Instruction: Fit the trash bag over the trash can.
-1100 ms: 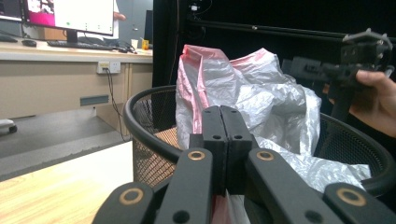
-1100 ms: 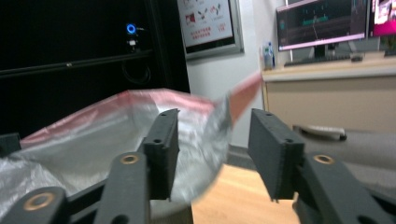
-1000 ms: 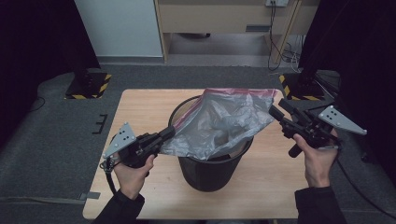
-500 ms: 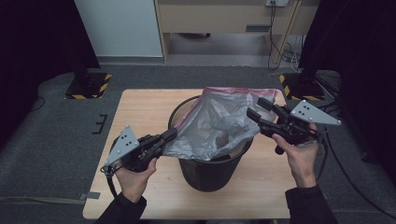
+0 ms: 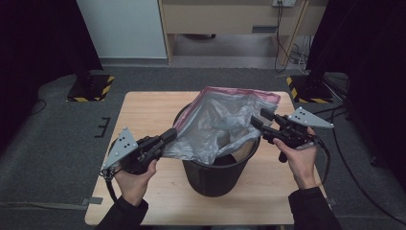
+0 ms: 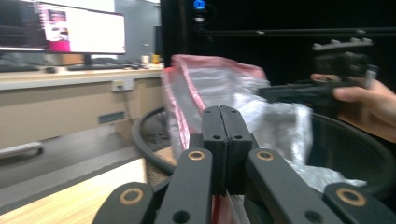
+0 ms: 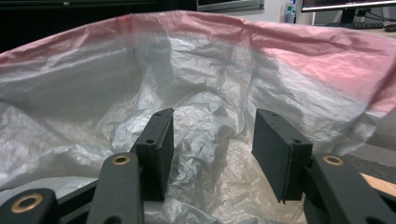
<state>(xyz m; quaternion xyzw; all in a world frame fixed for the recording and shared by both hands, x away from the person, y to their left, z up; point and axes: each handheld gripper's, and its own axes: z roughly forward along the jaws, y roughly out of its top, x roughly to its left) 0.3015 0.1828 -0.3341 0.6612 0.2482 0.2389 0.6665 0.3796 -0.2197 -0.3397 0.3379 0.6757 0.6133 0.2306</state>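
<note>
**Bag half-draped over a bin, one pair of tongs pinching its edge**

The grey floor (image 5: 57, 143) surrounds a wooden counter (image 5: 143, 115), with black curtains at both sides and yellow-and-black striped bases (image 5: 91, 88) standing beyond the counter's far corners. A pale cabinet (image 5: 230, 19) stands against the far wall, cables hanging near its right leg. In the left gripper view a long desk carries a lit monitor (image 6: 70, 28).

A black bin (image 5: 218, 165) stands on the counter, near its middle and toward the person's side. A clear plastic bag (image 5: 218, 122) with a pink band along its mouth lies over and into the bin; its far edge stands up above the rim, and its crumpled body sags inside. The bag hides most of the bin's opening, leaving a dark gap at the near right.

The left tongs (image 5: 167, 136) reach in from the bin's left, pressed together on the bag's near-left edge, with the film drawn out past the rim toward them. In the left gripper view the two jaws meet flat with pink-edged plastic showing under them.

The right tongs (image 5: 258, 120) hover at the bin's right rim, pointing into the bag. Their jaws are spread, with wrinkled film between and beyond them; whether they touch it I cannot tell.
</note>
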